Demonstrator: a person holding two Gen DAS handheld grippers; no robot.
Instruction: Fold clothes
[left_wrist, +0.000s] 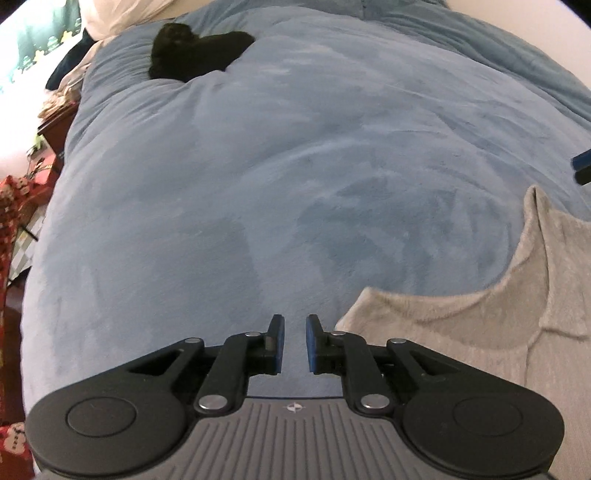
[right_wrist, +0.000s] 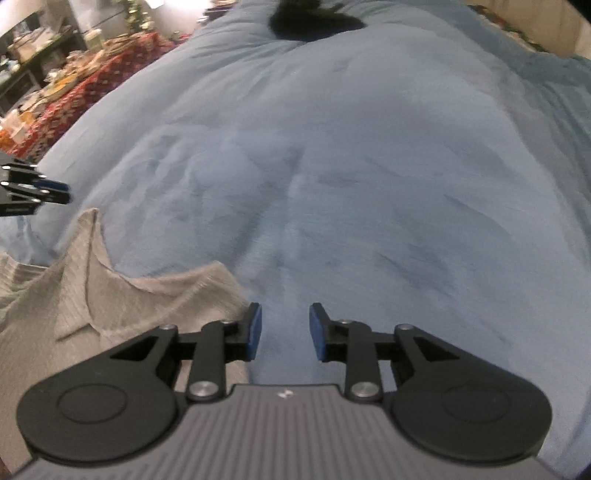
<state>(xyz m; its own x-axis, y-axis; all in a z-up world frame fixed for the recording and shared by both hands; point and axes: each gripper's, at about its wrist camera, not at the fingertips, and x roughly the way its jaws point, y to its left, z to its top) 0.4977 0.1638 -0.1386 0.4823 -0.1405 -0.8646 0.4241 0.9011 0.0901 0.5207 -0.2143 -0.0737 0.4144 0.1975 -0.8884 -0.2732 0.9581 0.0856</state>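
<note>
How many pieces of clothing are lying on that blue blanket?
2. A grey garment lies at the near edge, between the two grippers. A black garment sits bunched at the far end of the blue blanket. Others may lie out of view.

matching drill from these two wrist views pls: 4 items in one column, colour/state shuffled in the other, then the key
Column 1
1. blanket
2. garment
3. dark item at the far end of the bed
4. left hand-held gripper

Column 2
A. grey, lying on the bed at the near edge
B. jaws apart, nothing between them
C. black, crumpled heap
D. light blue, spread over the bed

Pairs: 1-D, 2-A, 3-C, 4-B
</note>
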